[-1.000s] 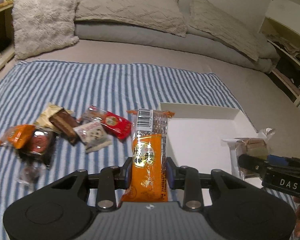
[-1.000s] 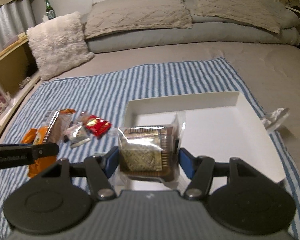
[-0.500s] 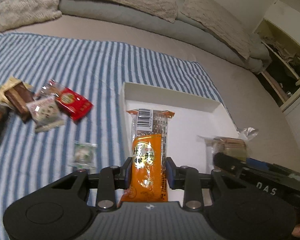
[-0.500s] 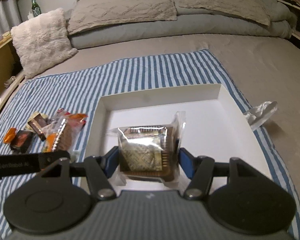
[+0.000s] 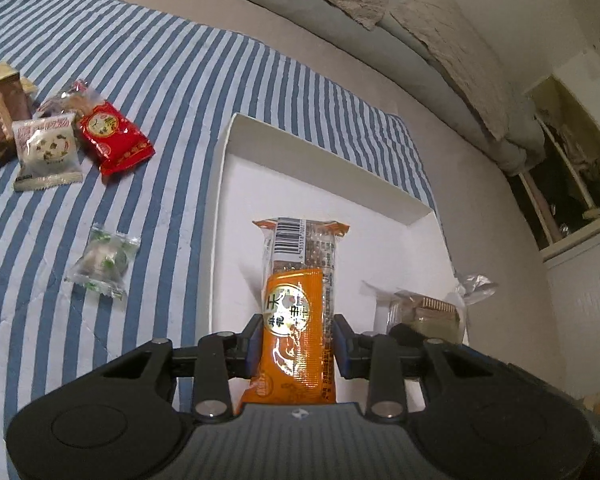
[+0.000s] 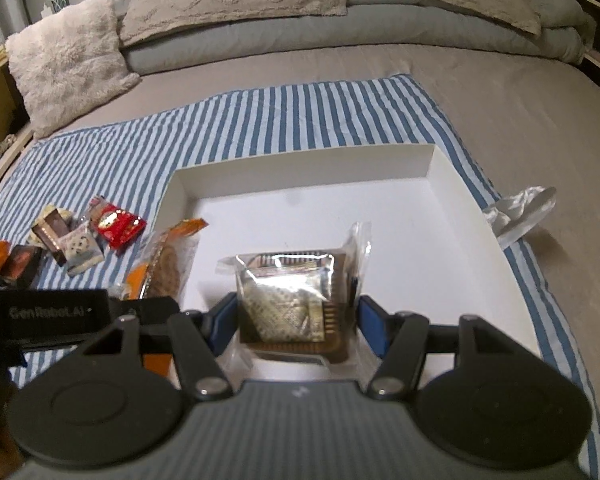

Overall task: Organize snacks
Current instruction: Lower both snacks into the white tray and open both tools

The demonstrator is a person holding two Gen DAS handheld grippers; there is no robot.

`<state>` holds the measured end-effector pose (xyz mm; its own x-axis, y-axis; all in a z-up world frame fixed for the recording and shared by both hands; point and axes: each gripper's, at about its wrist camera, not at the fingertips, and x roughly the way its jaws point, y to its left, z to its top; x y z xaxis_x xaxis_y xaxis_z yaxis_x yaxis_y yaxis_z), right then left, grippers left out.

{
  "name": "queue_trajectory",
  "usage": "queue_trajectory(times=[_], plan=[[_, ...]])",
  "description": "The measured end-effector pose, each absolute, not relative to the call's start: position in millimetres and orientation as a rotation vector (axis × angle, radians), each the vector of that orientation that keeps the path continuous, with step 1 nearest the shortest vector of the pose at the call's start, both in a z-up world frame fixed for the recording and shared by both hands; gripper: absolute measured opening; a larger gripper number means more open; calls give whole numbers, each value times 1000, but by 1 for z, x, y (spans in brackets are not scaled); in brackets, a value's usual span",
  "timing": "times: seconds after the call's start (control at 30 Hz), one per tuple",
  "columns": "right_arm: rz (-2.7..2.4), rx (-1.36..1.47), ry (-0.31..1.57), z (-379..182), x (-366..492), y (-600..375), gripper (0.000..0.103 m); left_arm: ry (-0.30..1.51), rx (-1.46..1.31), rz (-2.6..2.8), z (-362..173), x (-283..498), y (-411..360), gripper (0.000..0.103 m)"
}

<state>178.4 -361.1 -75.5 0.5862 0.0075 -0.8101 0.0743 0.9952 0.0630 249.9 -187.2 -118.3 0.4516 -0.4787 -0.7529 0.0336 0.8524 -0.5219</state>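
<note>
Over white box (image 5: 380,184) on striped cloth (image 5: 160,80): my left gripper (image 5: 296,340), jaws opening around orange biscuit pack (image 5: 300,304), releasing it inside; my right gripper (image 6: 296,320) grips clear-wrapped pastry (image 6: 288,300), awaiting drop. Remaining snacks (image 5: 80,140) lie leftward.

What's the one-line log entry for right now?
left hand-held gripper: opening, orange snack bar between | right hand-held gripper: gripping clear-wrapped pastry | both over white box

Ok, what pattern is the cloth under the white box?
Blue and white stripes; the cloth shows best in the right wrist view, lying under the white box.
</note>
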Motion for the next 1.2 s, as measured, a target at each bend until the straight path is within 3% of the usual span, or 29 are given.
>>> queue_trajectory(times=[0.17,0.97,1.2], plan=[[-42,104,954,-80,184,-363,69,1055,-412,-327,-115,253,-185,47],[-91,92,1006,-81,175,-370,76,1095,-203,-367,-108,239,-181,49],[-91,85,996,-72,159,-374,81,1080,-174,-366,-102,233,-177,60]])
